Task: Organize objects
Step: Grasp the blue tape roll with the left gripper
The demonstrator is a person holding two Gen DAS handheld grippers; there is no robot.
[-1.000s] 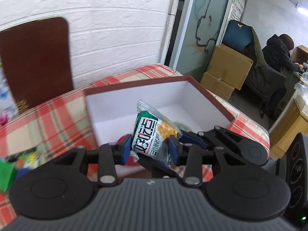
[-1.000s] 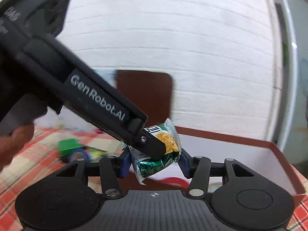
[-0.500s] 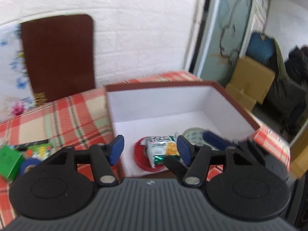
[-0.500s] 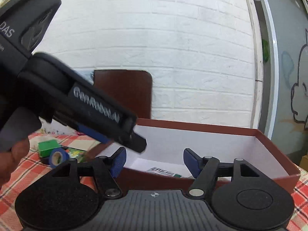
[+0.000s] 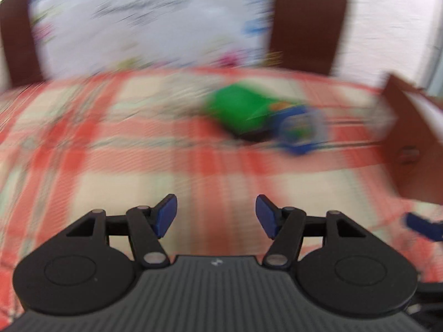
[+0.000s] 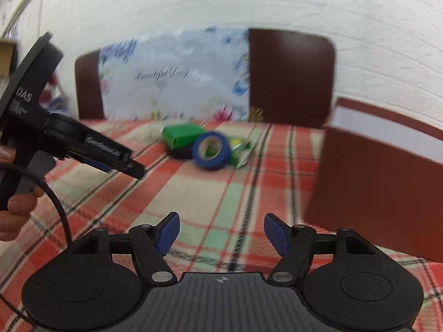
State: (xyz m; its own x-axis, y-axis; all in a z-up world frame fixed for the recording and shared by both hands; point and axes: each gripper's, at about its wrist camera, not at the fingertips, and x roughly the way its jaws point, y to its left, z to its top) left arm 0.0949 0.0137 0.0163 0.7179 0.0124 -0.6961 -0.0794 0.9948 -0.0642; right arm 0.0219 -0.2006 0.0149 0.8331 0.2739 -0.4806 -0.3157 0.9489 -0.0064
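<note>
Both grippers empty over the plaid worktop (image 6: pixel 210 199)

Left gripper (image 5: pixel 216 213) and right gripper (image 6: pixel 221 232) spread wide; green box (image 6: pixel 181 135) touches blue tape roll (image 6: pixel 211 150) (brown box (image 6: pixel 382 177) rightward).

My left gripper (image 5: pixel 216 212) is held out low with its blue-padded fingers (image 5: pixel 165 215) spread wide apart and nothing between them; seen from my right wrist camera it juts in from the left side, angled slightly downward, with my left hand (image 6: pixel 12 207) wrapped around its handle and a black cable looping down from it. My right gripper (image 6: pixel 221 232) is likewise level and pointing forward, its blue pads (image 6: pixel 169 231) parted wide and holding nothing.
</note>
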